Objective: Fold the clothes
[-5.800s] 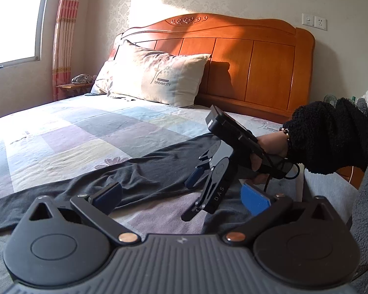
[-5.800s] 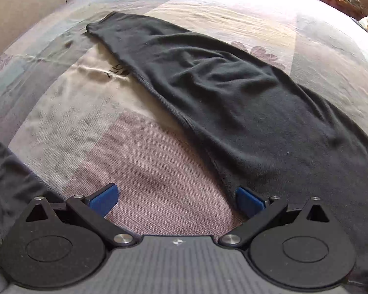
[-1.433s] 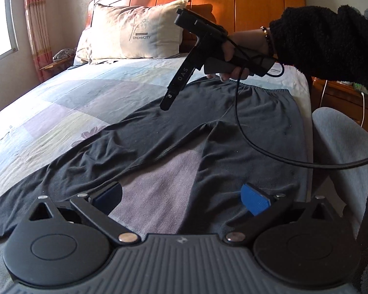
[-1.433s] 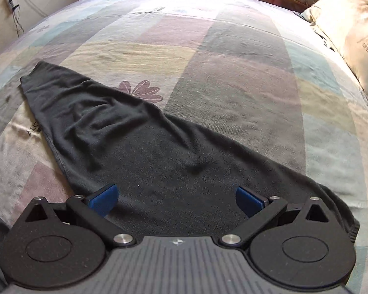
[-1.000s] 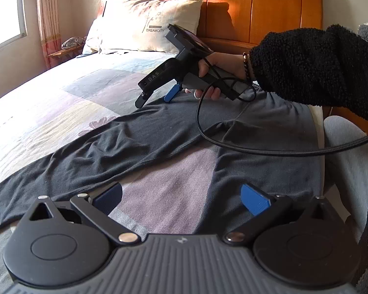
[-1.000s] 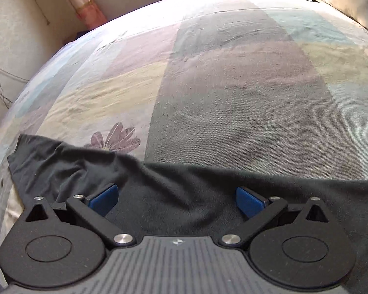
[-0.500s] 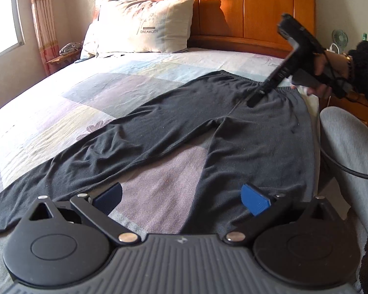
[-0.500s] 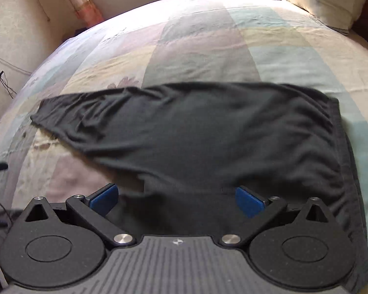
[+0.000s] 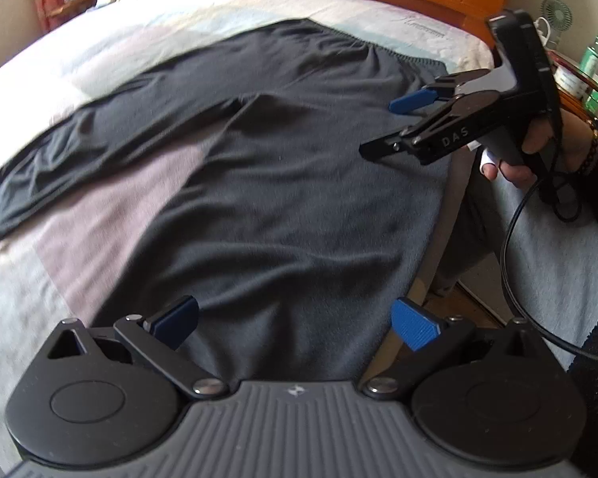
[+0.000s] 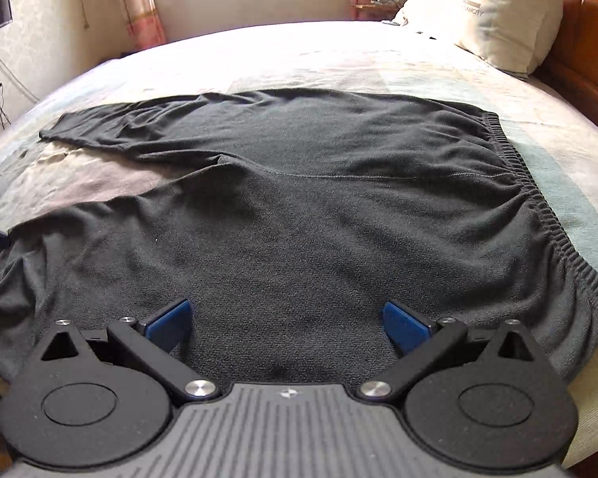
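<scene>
Black trousers (image 10: pixel 319 207) are lying spread flat across the bed (image 10: pixel 299 59), waistband toward the pillow (image 10: pixel 494 12). Both claws are hovering over them with fingers spread wide, holding nothing: left claw (image 9: pixel 295 318), right claw (image 10: pixel 285 320).

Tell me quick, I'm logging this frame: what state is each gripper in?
Left gripper: jaws open, holding nothing, above the black fabric trousers.
Right gripper: jaws open, holding nothing.

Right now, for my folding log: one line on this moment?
stage: pre-fold | black pants: flat on bed | left gripper: open | right gripper: open
</scene>
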Motion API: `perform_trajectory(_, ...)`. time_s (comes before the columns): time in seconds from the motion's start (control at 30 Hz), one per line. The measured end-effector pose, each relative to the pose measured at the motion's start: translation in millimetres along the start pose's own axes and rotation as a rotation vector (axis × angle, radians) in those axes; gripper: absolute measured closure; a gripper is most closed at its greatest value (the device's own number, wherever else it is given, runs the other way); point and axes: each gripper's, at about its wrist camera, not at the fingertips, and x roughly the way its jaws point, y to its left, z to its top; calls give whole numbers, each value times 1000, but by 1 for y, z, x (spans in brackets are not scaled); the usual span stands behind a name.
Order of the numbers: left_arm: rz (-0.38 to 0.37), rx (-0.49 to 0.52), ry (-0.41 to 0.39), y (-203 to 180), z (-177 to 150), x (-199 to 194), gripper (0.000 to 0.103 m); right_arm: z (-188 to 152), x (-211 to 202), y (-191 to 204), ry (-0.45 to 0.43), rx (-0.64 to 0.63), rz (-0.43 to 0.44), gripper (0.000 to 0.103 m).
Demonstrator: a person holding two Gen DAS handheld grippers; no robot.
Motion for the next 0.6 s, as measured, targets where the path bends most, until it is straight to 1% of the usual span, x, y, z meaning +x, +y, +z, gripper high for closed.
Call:
perform_trajectory(0.07,-12,-67,41,2,-5,9,1,-3,-1,0,-22,-6,0,0)
perform_trajectory(0.1,-13,-96,41,3,-8,10,1,-5,-1,0,-33,-9,-1,0)
perform_trajectory(0.2,-15,-169,2,7,-15,7,1,-10,-2,0,-65,-18,-1,0)
perform_trajectory(0.27,-34,-235,-36,13,-20,3,1,-13,-2,1,-85,-25,-2,0)
perform_trajectory(0.37,-73,-328,-89,25,-24,0,1,-13,-3,0,-85,-29,-5,0)
perform_trajectory(0.43,-94,-364,-106,31,-23,0,1,-12,-4,-1,-85,-25,-9,0)
perform_trajectory(0.5,-97,-383,-107,33,-21,1,1,-11,-6,-2,-85,-20,-13,0)
perform_trajectory(0.6,-73,-375,-101,29,-17,3,1,-10,-8,-4,-85,-14,-19,0)
